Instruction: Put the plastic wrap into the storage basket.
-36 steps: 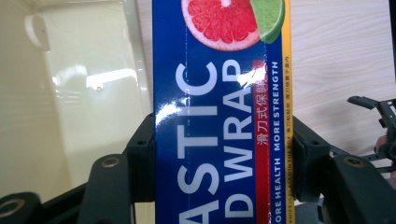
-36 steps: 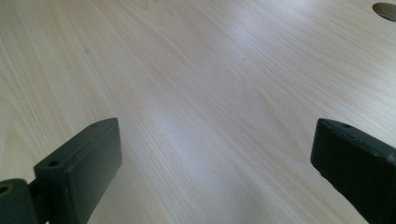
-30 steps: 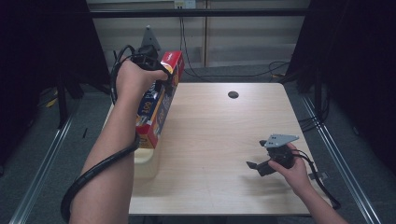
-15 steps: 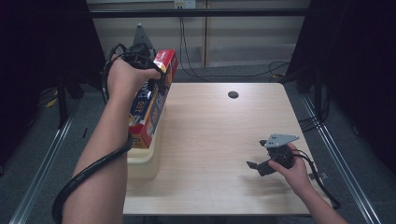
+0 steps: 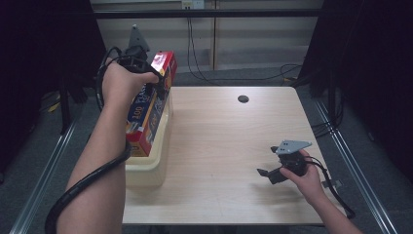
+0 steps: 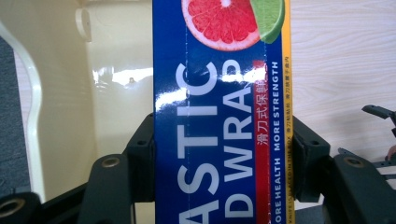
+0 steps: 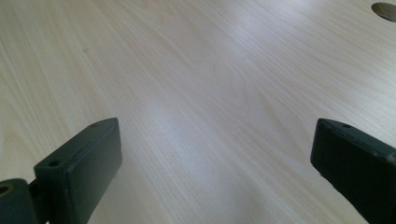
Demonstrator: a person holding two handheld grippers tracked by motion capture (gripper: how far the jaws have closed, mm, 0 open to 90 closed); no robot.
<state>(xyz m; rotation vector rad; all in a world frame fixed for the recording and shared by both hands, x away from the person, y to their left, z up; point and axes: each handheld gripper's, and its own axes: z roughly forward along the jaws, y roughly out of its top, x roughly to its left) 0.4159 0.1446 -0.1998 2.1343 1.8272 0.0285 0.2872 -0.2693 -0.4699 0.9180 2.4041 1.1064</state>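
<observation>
Pale wood table (image 5: 219, 146), dark curtains on both sides, cables on the floor behind.

Left gripper (image 5: 146, 73) is clamped across the width of a plastic wrap box (image 5: 148, 107), 1 jaw on each long edge. In the left gripper view the box (image 6: 219, 116) runs straight ahead between the 2 black jaws, pads pressed to its blue sides. The box hangs tilted from the grip, its lower end down inside a cream plastic bin (image 5: 146, 168) directly below the gripper. Whether that end touches the bin floor cannot be told. The bin's inner wall (image 6: 112, 84) lies just beyond the jaws on the box's left.

Right gripper (image 5: 272, 173) sits low over the table, well apart from the box, jaws spread wide with bare wood between them (image 7: 210, 140). Nothing held.

Risks, as judged:
- Box is long and held near its upper end; the glossy card could pivot or slip in the pads if the hand swings.
- Lower end sits close to the bin rim; a sideways move could catch it and tip or drag the light bin.
- Hard squeeze could dent the carton.
- Trailing cable along the left forearm could snag the bin corner.
</observation>
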